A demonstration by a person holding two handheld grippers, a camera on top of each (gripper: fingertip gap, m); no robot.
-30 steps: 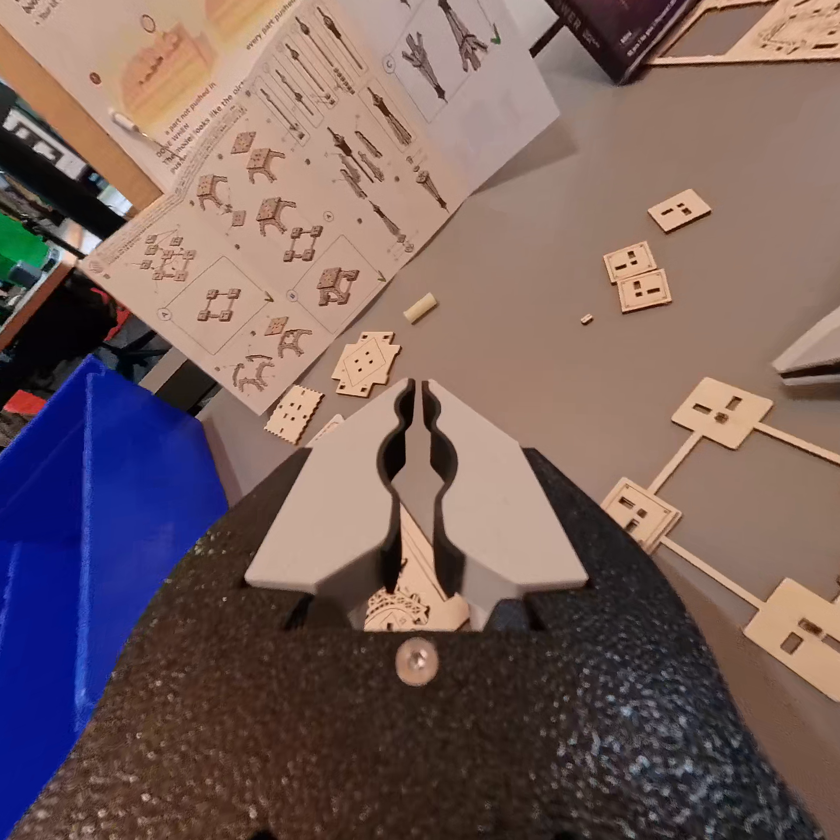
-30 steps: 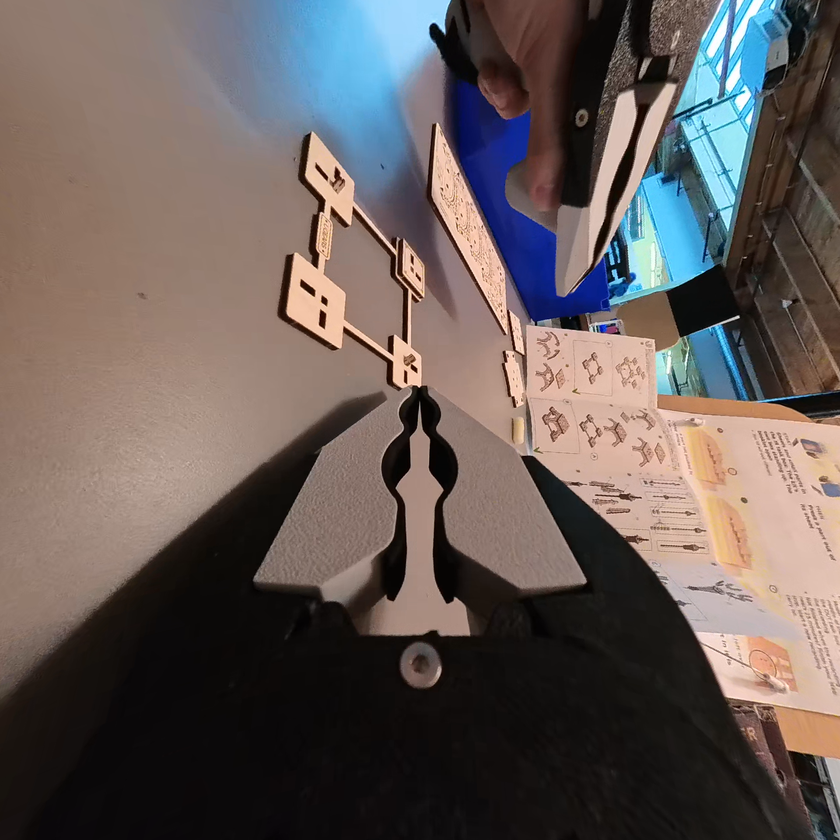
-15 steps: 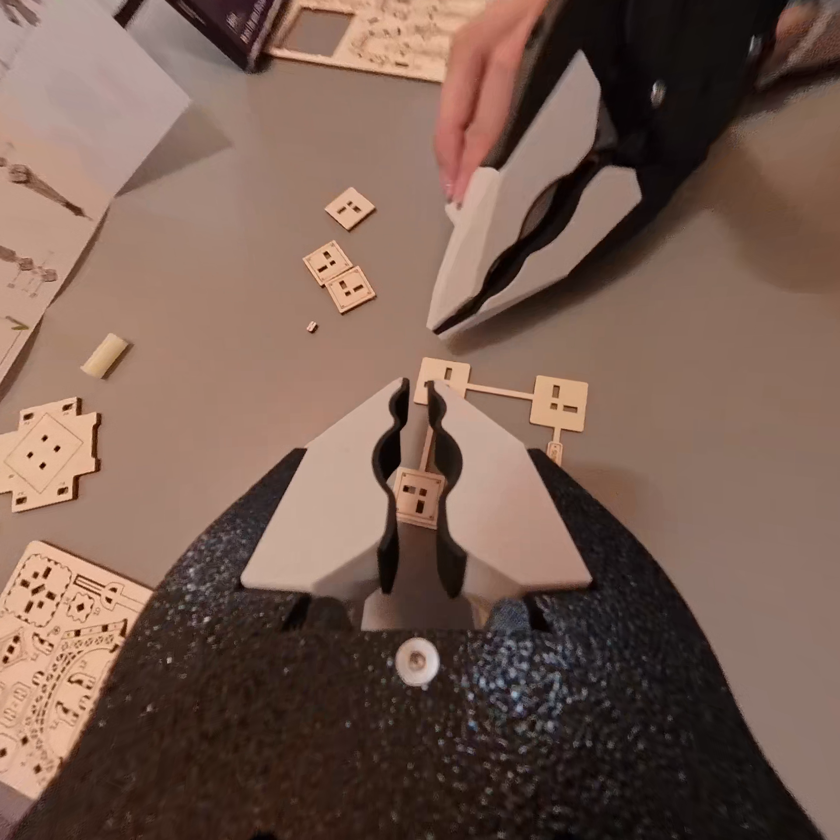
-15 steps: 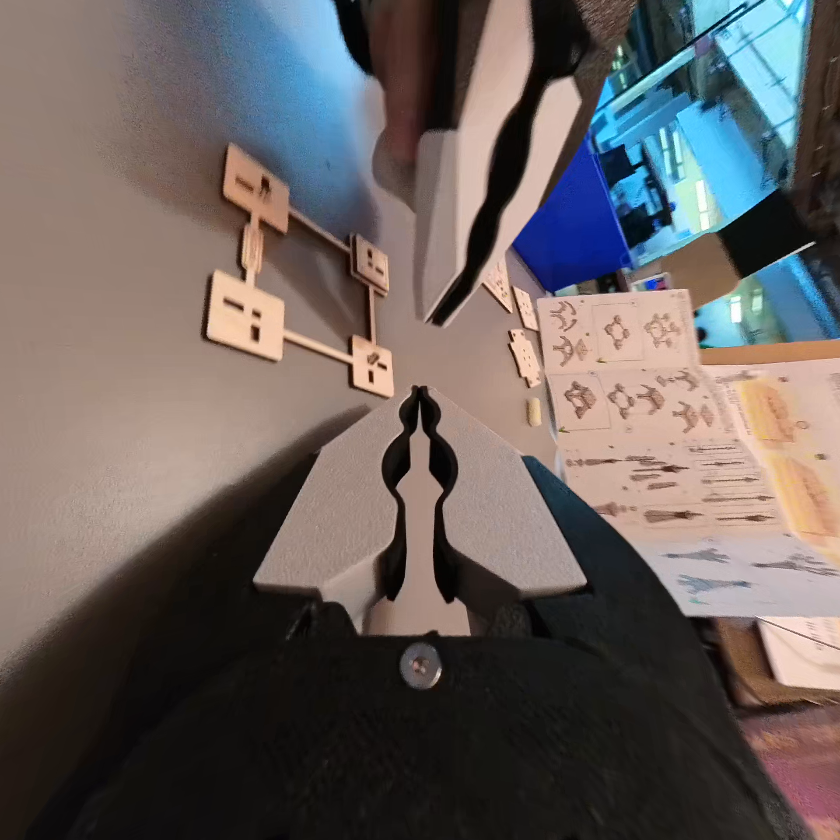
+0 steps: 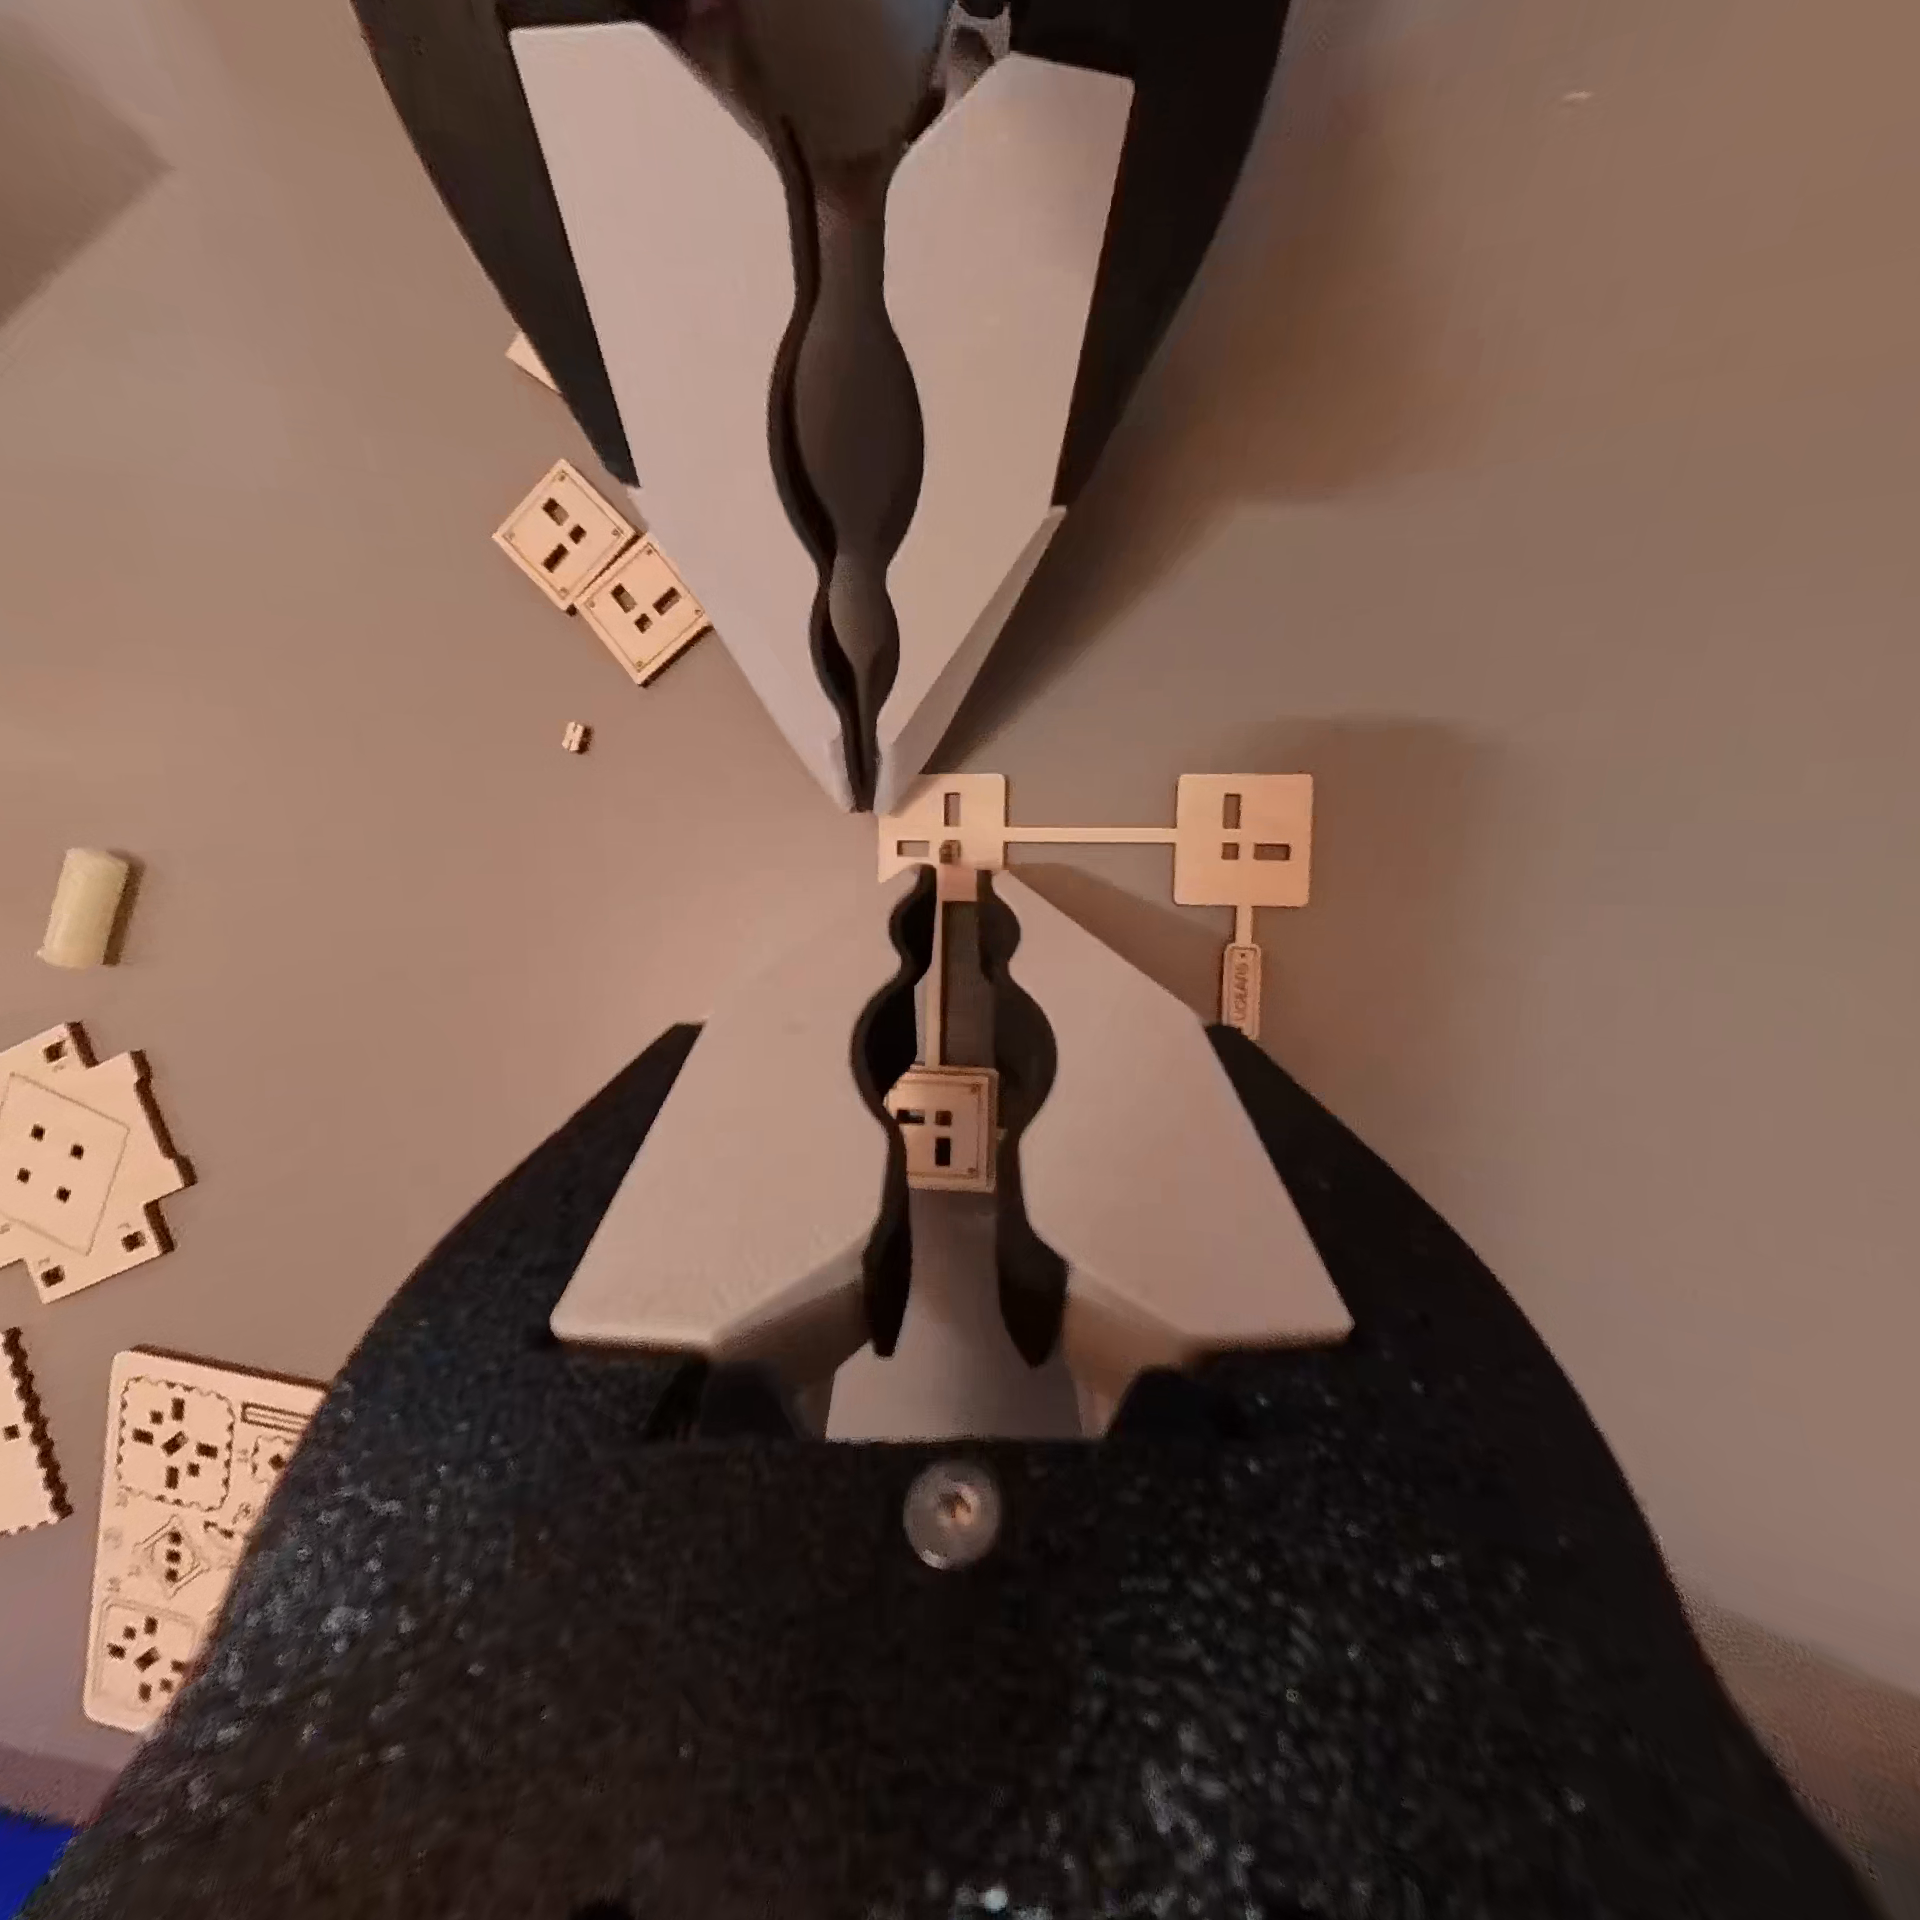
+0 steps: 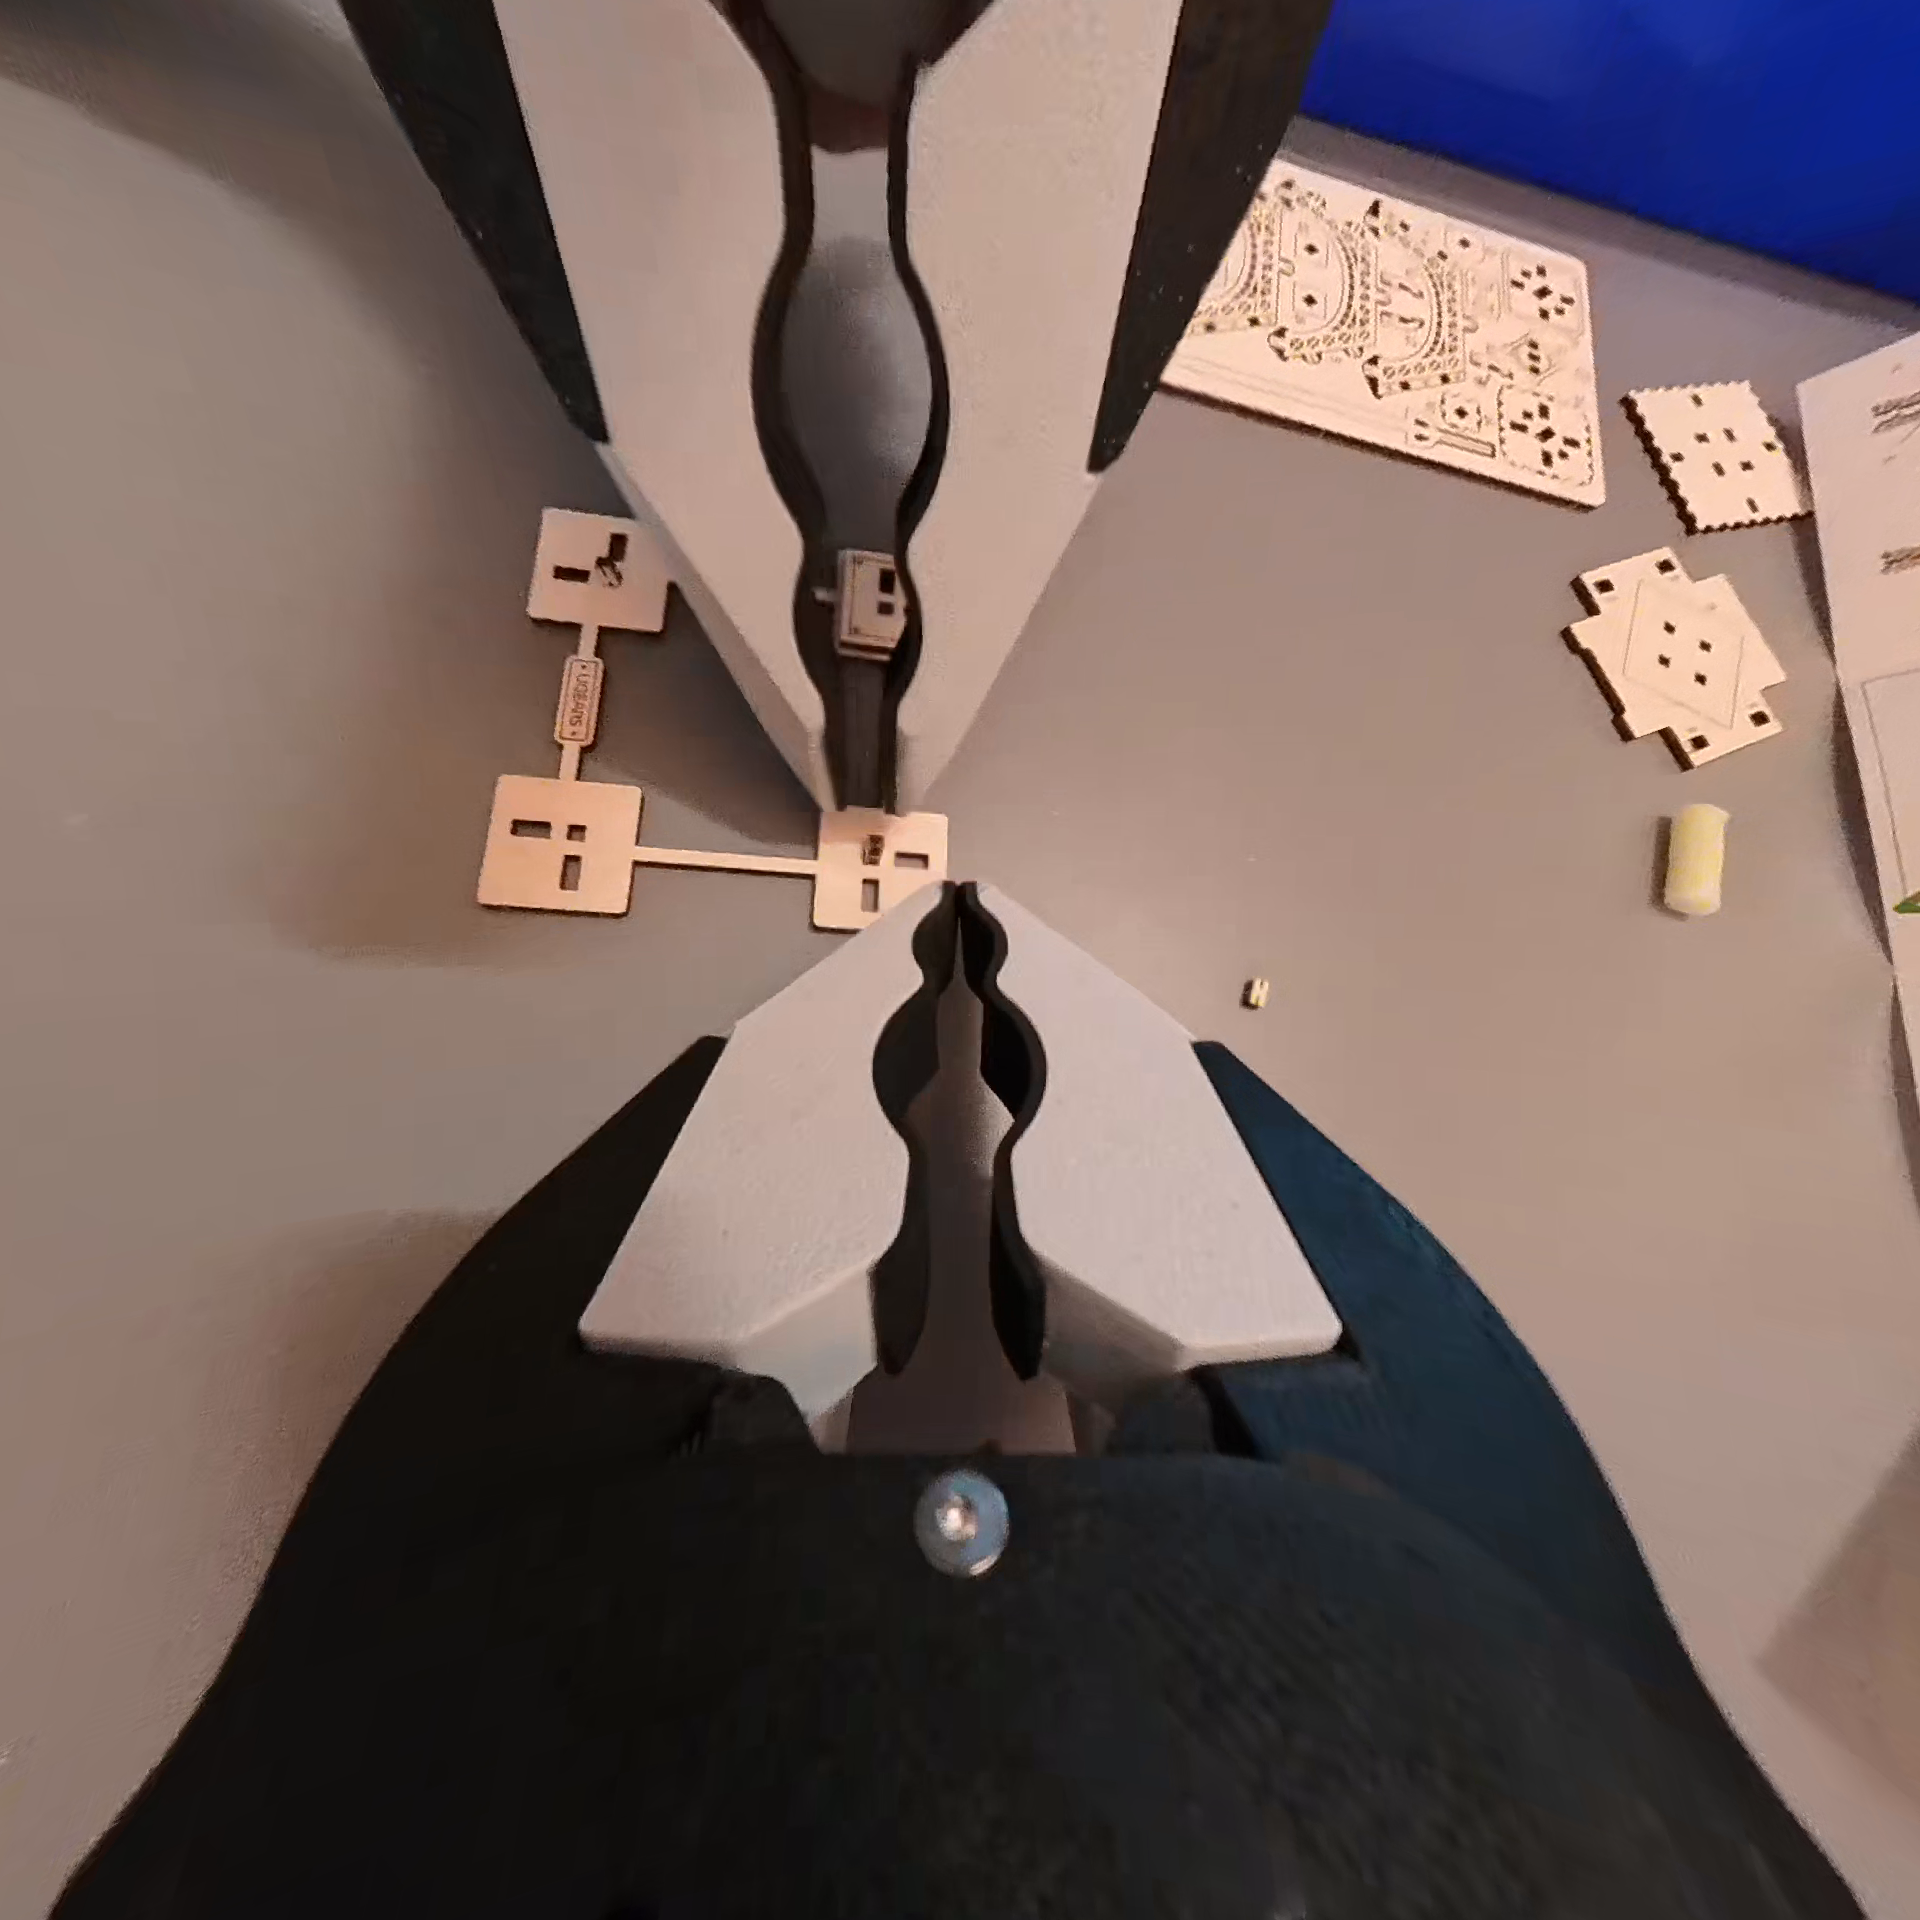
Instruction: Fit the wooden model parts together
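Note:
A flat wooden frame of small slotted squares joined by thin strips [image 5: 1091, 833] lies on the grey table; it also shows in the right wrist view [image 6: 556, 847]. My left gripper [image 5: 956, 883] stands low over it, its jaws a narrow gap apart with one strip running between them and its tips at the corner square [image 5: 940, 842]. My right gripper [image 6: 956, 894] is shut and empty. It faces the left one, with its tip at the edge of that same corner square [image 6: 878, 868]. Each gripper shows from above in the other's view.
Two loose slotted squares [image 5: 603, 566], a tiny peg [image 5: 574, 738] and a pale cylinder [image 5: 85, 906] lie to the left. A cross-shaped plate [image 6: 1673, 660], a toothed plate [image 6: 1714, 457], a sheet of parts [image 6: 1403, 343], a paper sheet [image 6: 1870, 623] and a blue bin [image 6: 1610, 104] lie beyond. My two grippers' fingertips are within a few centimetres of each other. My right gripper's tips are some 6 cm from the tiny peg [image 5: 574, 738]. The right camera catches it too, in the right wrist view [image 6: 1261, 991].
Both grippers have swung round to face each other and come down over the wooden frame. The left one came from the paper sheet side and its jaws parted slightly.

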